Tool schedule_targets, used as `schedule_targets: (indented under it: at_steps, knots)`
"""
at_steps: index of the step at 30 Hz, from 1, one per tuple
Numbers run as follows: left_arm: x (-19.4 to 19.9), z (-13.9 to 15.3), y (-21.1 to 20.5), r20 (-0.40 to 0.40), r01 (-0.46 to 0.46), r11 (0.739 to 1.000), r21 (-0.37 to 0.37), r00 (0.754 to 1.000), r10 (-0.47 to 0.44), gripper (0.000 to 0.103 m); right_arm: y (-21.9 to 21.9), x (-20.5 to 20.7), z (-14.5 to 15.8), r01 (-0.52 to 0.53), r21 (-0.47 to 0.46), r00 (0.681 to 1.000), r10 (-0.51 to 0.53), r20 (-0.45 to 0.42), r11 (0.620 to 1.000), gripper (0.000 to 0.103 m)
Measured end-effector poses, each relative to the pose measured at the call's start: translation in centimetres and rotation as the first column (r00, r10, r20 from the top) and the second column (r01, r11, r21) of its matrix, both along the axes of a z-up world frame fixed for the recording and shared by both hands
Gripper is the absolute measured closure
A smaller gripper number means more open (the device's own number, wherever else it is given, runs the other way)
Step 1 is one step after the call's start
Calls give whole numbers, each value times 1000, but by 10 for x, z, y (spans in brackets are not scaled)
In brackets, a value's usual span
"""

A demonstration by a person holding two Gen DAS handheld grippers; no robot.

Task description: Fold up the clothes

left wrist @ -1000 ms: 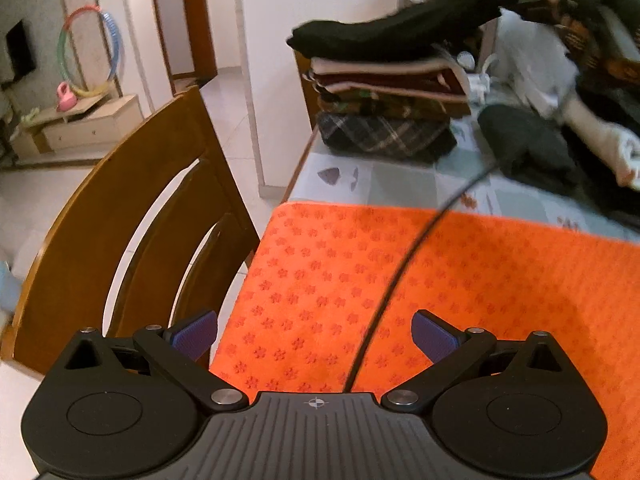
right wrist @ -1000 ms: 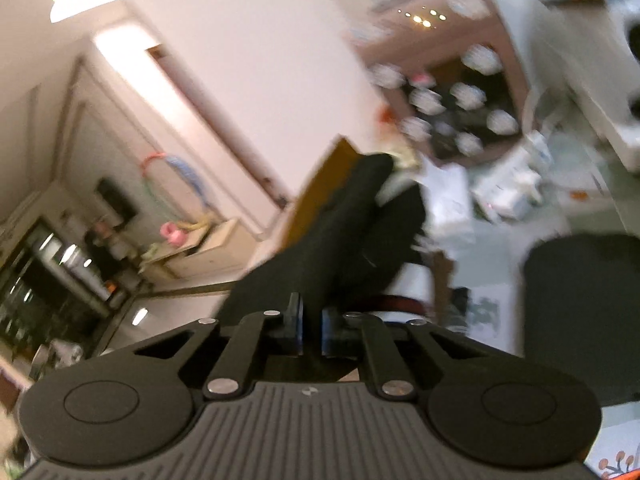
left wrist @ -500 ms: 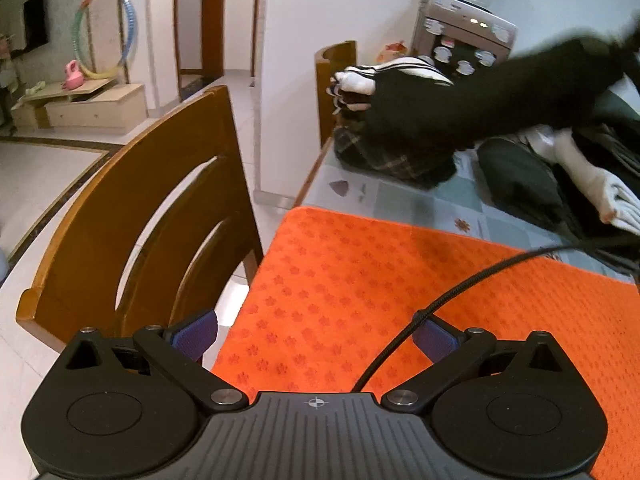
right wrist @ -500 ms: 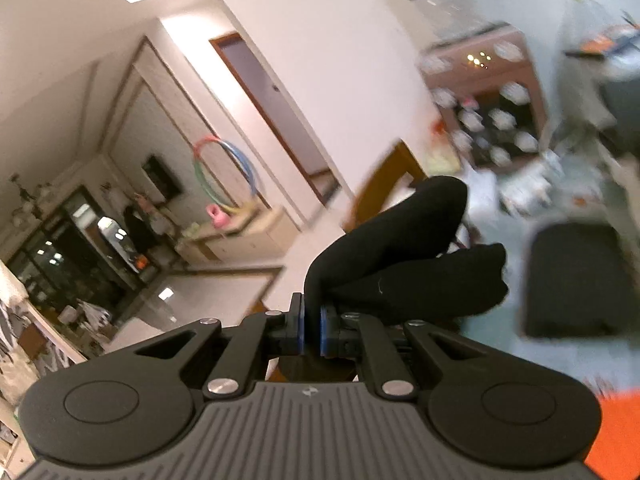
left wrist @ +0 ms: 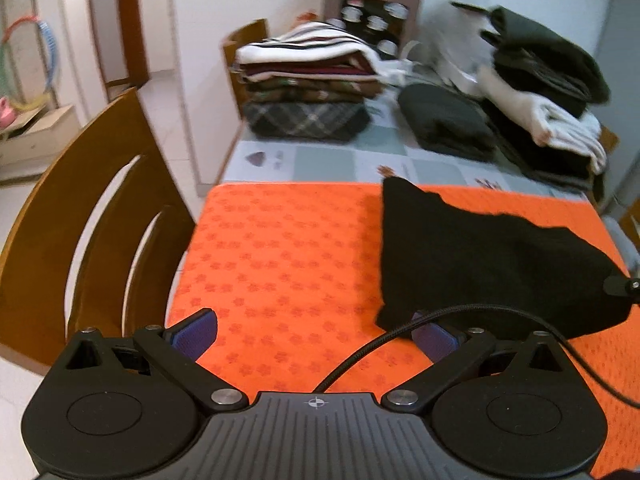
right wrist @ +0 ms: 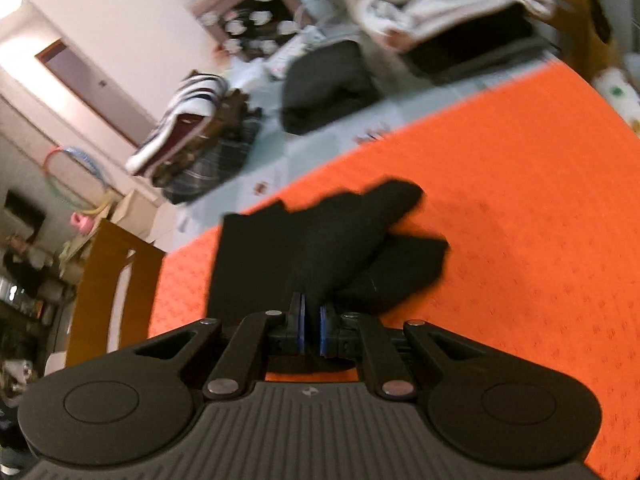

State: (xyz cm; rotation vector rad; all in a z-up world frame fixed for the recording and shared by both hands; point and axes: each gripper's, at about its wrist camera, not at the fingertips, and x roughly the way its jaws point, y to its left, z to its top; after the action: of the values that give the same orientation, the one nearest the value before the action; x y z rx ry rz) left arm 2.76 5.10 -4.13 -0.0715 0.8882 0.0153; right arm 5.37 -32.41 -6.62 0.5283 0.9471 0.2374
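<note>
A black garment [left wrist: 480, 264] lies bunched on the right half of the orange mat [left wrist: 288, 248]. In the right wrist view the same black garment [right wrist: 332, 248] spreads ahead of my right gripper [right wrist: 311, 330], whose blue pads are shut on a fold of it just above the orange mat [right wrist: 520, 200]. My left gripper [left wrist: 314, 330] is open over the mat's near edge, nothing between its fingers; its right fingertip [left wrist: 434, 338] sits beside the garment's near corner. A black cable [left wrist: 400, 334] crosses in front of it.
A stack of folded clothes [left wrist: 308, 92] sits at the table's far left. A dark folded piece [left wrist: 444, 122] and a heap of unfolded clothes [left wrist: 548, 92] fill the far right. A wooden chair [left wrist: 96, 216] stands left of the table.
My right gripper has swung the black garment from up by the folded stack down onto the orange mat. The left gripper shifted slightly and stays open.
</note>
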Motion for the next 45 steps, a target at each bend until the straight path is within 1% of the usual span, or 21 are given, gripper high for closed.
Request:
schedule_targets:
  at_steps: [1, 3, 6, 11, 13, 17, 18, 20, 24, 26, 28, 29, 31, 32, 33, 34, 36, 38, 39, 41, 45]
  knots:
    - [0, 0, -4, -4, 19, 1000, 8, 1000, -19, 0, -1, -7, -4, 6, -6, 1000, -7, -1, 1000, 95]
    - [0, 1, -12, -7, 50, 998, 27, 999, -50, 0, -2, -9, -15, 10, -21, 1000, -10, 3, 1000, 95]
    - [-1, 1, -22, -11, 88, 995, 49, 996, -88, 0, 0, -13, -23, 7, -49, 1000, -7, 7, 999, 94]
    - [-1, 0, -34, -27, 124, 990, 73, 992, -123, 0, 5, -5, -32, -4, -94, 1000, 4, -5, 996, 91]
    - [-3, 0, -36, -31, 134, 988, 77, 991, -132, 0, 4, -5, -35, -10, -110, 1000, 9, -12, 994, 87]
    - [-5, 0, -40, -37, 143, 986, 83, 989, -141, 0, 5, -9, -38, -26, -147, 1000, 24, -20, 989, 83]
    - [-5, 0, -41, -38, 145, 986, 84, 989, -142, 0, 5, -10, -39, -29, -154, 999, 26, -21, 988, 80]
    - [-5, 1, -42, -40, 148, 985, 86, 989, -145, 0, 5, -11, -38, -36, -162, 999, 33, -24, 986, 78]
    - [-5, 1, -44, -42, 156, 984, 85, 987, -153, 0, 3, -13, -35, -44, -178, 999, 41, -21, 983, 64]
    - [-4, 1, -45, -44, 161, 983, 85, 987, -158, 0, 2, -15, -31, -46, -186, 999, 44, -13, 982, 60]
    - [-4, 0, -46, -45, 166, 983, 84, 986, -162, 0, -1, -15, -26, -44, -192, 999, 44, -2, 980, 49]
    - [-3, 0, -47, -47, 167, 982, 84, 985, -164, 0, -2, -15, -24, -44, -196, 999, 46, 4, 980, 46]
    - [-2, -1, -47, -51, 171, 982, 81, 985, -167, 0, -4, -13, -20, -45, -203, 999, 50, 20, 978, 33]
    - [-1, -1, -47, -53, 171, 982, 80, 984, -168, 0, -5, -12, -18, -45, -208, 998, 52, 28, 977, 28]
    - [0, -2, -48, -56, 172, 982, 80, 984, -168, 0, -6, -9, -16, -45, -215, 998, 54, 38, 975, 17]
    - [1, -2, -48, -58, 173, 982, 80, 984, -168, 0, -7, -7, -15, -42, -225, 997, 55, 50, 973, 11]
    - [4, -3, -47, -63, 171, 982, 82, 984, -166, 0, -8, -1, -13, -38, -246, 996, 58, 74, 969, 9]
    - [10, -4, -46, -66, 166, 983, 82, 985, -161, 0, -10, 10, -13, -42, -264, 996, 62, 67, 964, 4]
    - [14, -5, -45, -70, 161, 984, 77, 985, -156, 0, -11, 16, -14, -44, -270, 996, 62, 57, 962, 0]
    - [22, -7, -43, -71, 156, 986, 64, 986, -151, 0, -14, 28, -18, -49, -267, 997, 65, 51, 962, 0]
    - [45, -15, -43, -80, 146, 988, 56, 987, -141, 0, -22, 50, -26, -48, -221, 996, 62, 57, 974, 0]
